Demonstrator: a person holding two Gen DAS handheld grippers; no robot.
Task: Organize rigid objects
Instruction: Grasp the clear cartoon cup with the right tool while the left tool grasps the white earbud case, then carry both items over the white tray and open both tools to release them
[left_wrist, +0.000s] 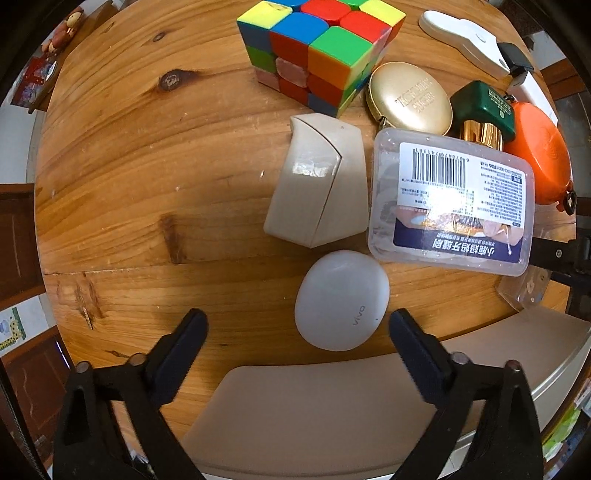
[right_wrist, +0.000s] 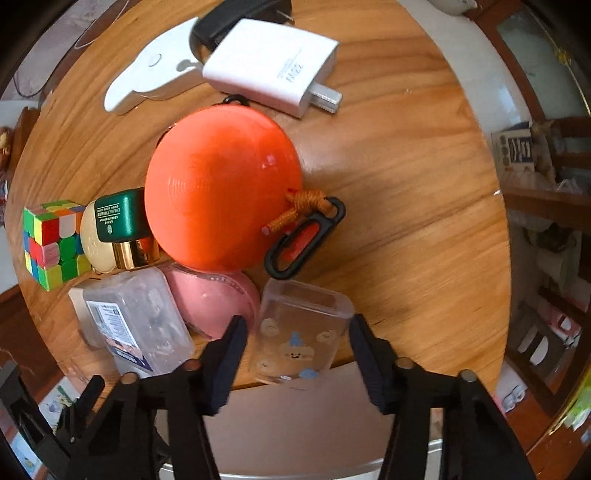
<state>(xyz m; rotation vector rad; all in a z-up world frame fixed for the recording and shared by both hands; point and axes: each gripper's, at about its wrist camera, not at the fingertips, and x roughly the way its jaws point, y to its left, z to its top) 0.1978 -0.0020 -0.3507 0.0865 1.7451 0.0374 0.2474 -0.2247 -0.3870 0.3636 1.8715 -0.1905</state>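
The left gripper (left_wrist: 297, 326) spreads wide around a white earbud case (left_wrist: 341, 300) on the table (left_wrist: 147, 147); the right gripper (right_wrist: 297, 334) spreads around a clear case (right_wrist: 301, 332).

The white oval earbud case (left_wrist: 341, 300) carries the grey word "vivo" near its lower edge. The clear plastic box (left_wrist: 452, 203) bears a white label with a barcode, digits beneath it too small to read surely, and a blue band of Chinese characters. The gold round tin (left_wrist: 410, 98) has embossed lettering, illegible. The white charger (right_wrist: 271, 64) shows faint grey print, unreadable.
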